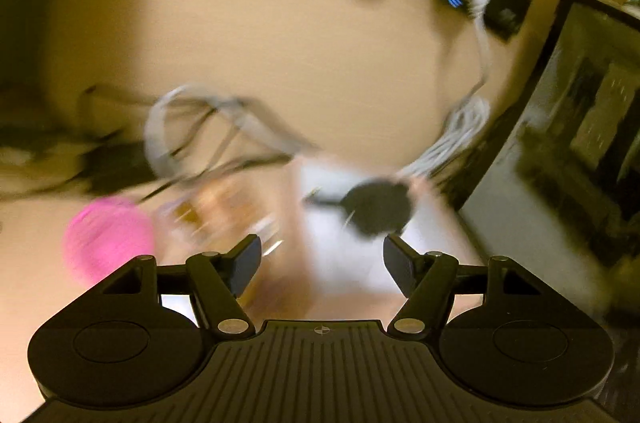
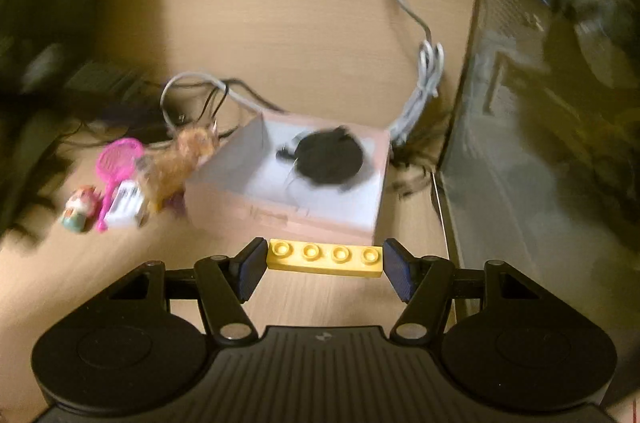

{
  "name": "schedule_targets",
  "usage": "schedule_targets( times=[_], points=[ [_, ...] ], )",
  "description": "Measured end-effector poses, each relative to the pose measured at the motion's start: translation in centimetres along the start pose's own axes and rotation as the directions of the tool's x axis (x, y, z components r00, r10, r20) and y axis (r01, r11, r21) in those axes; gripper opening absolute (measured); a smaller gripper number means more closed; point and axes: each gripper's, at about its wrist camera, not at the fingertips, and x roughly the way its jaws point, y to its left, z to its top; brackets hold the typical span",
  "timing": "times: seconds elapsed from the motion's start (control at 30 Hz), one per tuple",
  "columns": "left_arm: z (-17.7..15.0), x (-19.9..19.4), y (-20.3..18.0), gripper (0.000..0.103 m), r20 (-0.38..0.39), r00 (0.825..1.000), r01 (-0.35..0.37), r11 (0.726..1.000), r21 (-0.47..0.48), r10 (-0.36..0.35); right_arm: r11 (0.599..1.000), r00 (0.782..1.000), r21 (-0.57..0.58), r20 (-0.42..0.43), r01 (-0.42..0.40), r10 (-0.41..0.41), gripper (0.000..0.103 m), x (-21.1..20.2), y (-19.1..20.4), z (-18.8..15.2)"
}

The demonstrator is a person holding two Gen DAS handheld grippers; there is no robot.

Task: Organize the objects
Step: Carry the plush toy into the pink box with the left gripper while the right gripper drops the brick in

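Your right gripper pinching yellow four-stud plastic brick by ends; twist could eject it short of pink open cardboard box; left gripper spread, empty

L tongs: jaws apart, nothing btwn | R tongs: jaws clamped on load, level

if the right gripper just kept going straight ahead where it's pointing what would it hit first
Probably the near wall of the pink box, directly ahead of the right gripper, which is shut on the yellow brick. The brick would likely touch first. Depth is unclear, so it might instead clear the rim toward the black object inside.
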Motion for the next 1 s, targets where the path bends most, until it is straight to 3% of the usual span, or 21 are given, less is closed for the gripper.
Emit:
schedule_targets(
  times=[0.17, 0.2, 0.23, 0.33, 0.47, 0.6, 0.73, 0.87, 1.0],
  points=[
    [-5.4, -3.1, 4.4, 0.073, -0.105, 0.986, -0.139, 0.988, -0.074, 0.130, 0.999, 0.995, 0.047, 0.096, 0.006, -0.010, 0.063, 4.1, 0.1, 5.3],
    [-6.2, -3.7, 5.3, 0.073, -0.123, 0.981, -0.160, 0.983, -0.094, 0.148, 0.998, 0.995, 0.056, 0.095, 0.014, -0.019, 0.067, 5.0, 0.2, 6.2],
    [-7.0, -4.2, 6.0, 0.073, -0.138, 0.975, -0.187, 0.976, -0.113, 0.171, 0.998, 0.997, 0.069, 0.073, 0.014, -0.019, 0.083, 6.2, 0.3, 7.0],
    [-8.2, -5.4, 7.6, 0.073, -0.157, 0.962, -0.243, 0.962, -0.123, 0.223, 0.993, 0.999, 0.120, 0.036, -0.002, -0.003, 0.094, 7.5, 0.6, 7.6],
    [-8.4, -5.9, 9.5, 0.073, -0.176, 0.951, -0.278, 0.952, -0.131, 0.253, 0.994, 0.999, 0.103, -0.012, -0.038, 0.040, 0.102, 7.1, 2.4, 5.2],
    [-7.2, -5.7, 10.4, 0.073, -0.146, 0.957, -0.275, 0.948, -0.162, 0.252, 0.999, 0.996, 0.021, -0.072, -0.044, 0.045, 0.103, 5.5, 4.6, 1.5],
    [-5.2, -3.6, 10.3, 0.073, -0.114, 0.961, -0.265, 0.958, -0.113, 0.252, 0.998, 0.995, -0.049, -0.091, -0.048, 0.043, 0.103, 3.6, 6.1, -1.1],
    [-4.1, 0.1, 11.0, 0.073, -0.162, 0.941, -0.312, 0.946, -0.083, 0.296, 0.989, 0.998, -0.147, -0.064, -0.025, 0.015, 0.103, 2.0, 7.9, -2.4],
    [-4.2, 1.2, 11.3, 0.070, -0.144, 0.942, -0.315, 0.946, -0.073, 0.303, 0.981, 0.995, -0.187, -0.094, -0.057, 0.040, 0.103, 1.5, 8.8, -2.8]
  ],
)
